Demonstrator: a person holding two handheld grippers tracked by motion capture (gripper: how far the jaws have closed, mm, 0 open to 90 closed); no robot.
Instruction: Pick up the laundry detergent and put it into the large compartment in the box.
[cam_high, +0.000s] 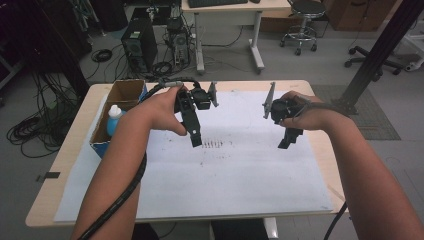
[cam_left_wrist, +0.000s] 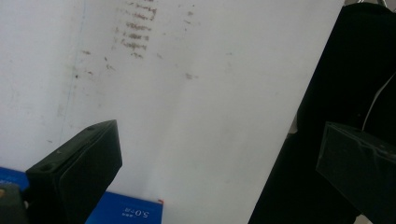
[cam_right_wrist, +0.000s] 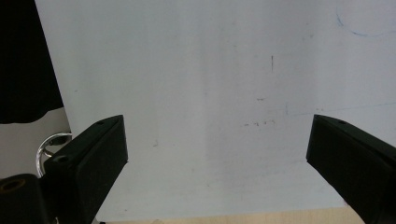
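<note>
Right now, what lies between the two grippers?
In the high view, bare white sheet with faint reddish marks separates the left gripper and right gripper.

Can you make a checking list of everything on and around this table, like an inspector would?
Surface: wooden table under a white sheet with dark smudges.
Job's things: cardboard box at the left edge, holding a bottle with a blue cap.
Clutter: nothing seen.
Grippers: left gripper and right gripper held above the sheet, both open and empty.
Cables: a black cable trails under the left forearm; cable coils on the floor.
Surroundings: computer tower, stool, desk.
</note>
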